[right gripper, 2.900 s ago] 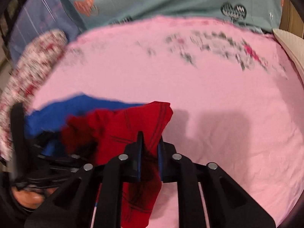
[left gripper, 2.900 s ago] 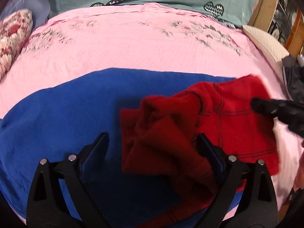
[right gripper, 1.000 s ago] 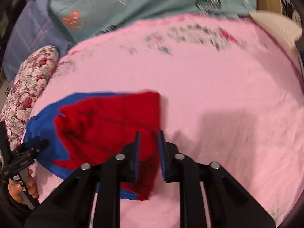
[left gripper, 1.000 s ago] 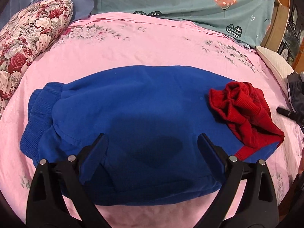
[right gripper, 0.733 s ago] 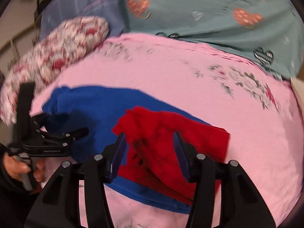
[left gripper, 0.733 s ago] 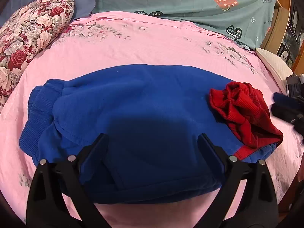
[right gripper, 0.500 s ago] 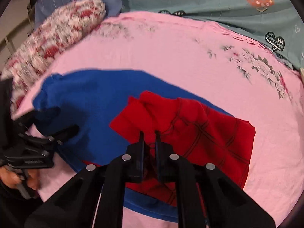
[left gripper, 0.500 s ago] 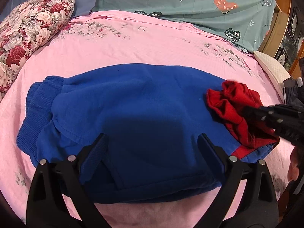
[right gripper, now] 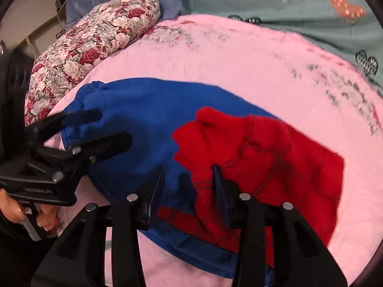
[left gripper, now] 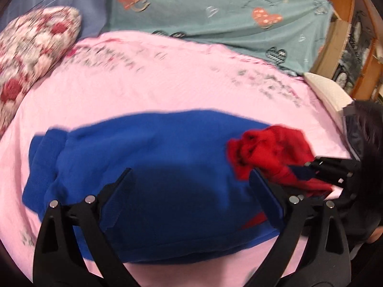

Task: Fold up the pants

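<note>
Blue pants [left gripper: 148, 157] spread flat across the pink bed sheet [left gripper: 167, 76], filling the lower middle of the left wrist frame, cuffed end bunched at left. Red pants [right gripper: 263, 157] crumpled on top at the blue garment's right end, lower right of centre in the right wrist frame. Left tongs [left gripper: 191, 184] spread wide, holding nothing, hovering over the blue cloth. Right tongs [right gripper: 188, 177] also parted, nothing gripped, one finger over blue cloth and the other at the red garment's near edge. Floral pillow [right gripper: 91, 45] at upper left, teal heart-print pillow [left gripper: 227, 12] along the top.

Probably between folds: red pair bunched, not yet squared. Next move likely calls for closing the right tongs on the red hem, pinching only that layer, then drawing it flat.
</note>
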Motion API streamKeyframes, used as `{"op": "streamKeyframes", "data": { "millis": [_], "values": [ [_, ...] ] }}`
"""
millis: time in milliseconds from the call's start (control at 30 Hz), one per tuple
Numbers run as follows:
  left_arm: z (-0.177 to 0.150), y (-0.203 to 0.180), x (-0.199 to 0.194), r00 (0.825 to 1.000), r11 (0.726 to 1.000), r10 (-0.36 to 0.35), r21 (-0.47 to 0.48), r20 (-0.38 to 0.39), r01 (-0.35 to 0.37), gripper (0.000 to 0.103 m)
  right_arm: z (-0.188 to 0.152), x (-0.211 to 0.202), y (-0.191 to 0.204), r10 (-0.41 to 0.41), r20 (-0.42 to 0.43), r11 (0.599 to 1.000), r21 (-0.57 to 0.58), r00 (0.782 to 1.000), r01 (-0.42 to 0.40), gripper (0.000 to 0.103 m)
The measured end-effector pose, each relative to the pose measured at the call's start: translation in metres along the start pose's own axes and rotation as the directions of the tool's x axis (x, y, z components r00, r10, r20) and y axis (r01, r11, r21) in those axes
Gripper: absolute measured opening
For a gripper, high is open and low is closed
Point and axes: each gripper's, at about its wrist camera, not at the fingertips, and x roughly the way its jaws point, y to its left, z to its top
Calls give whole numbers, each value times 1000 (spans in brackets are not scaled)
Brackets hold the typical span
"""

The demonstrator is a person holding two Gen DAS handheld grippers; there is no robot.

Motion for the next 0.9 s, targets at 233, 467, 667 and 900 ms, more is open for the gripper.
{"op": "streamKeyframes", "data": {
  "millis": [233,467,667,900],
  "values": [
    [29,-59,32,998,988,58,141,3,-57,97,-32,-83,-49,7,132,999,52,991,-14,42],
    [5,-55,97,979,988,88,141,-183,-63,101,-22,-53,-139,-175,85,919,371,981,132,42],
    [4,-51,92,980,988,90,140,-179,-66,101,-36,-3,-121,-238,-64,921,303,969,246,44],
    [7,-54,92,982,988,89,142,-169,-65,101,-52,-25,-95,-70,-62,950,299,996,85,46]
  ]
}}
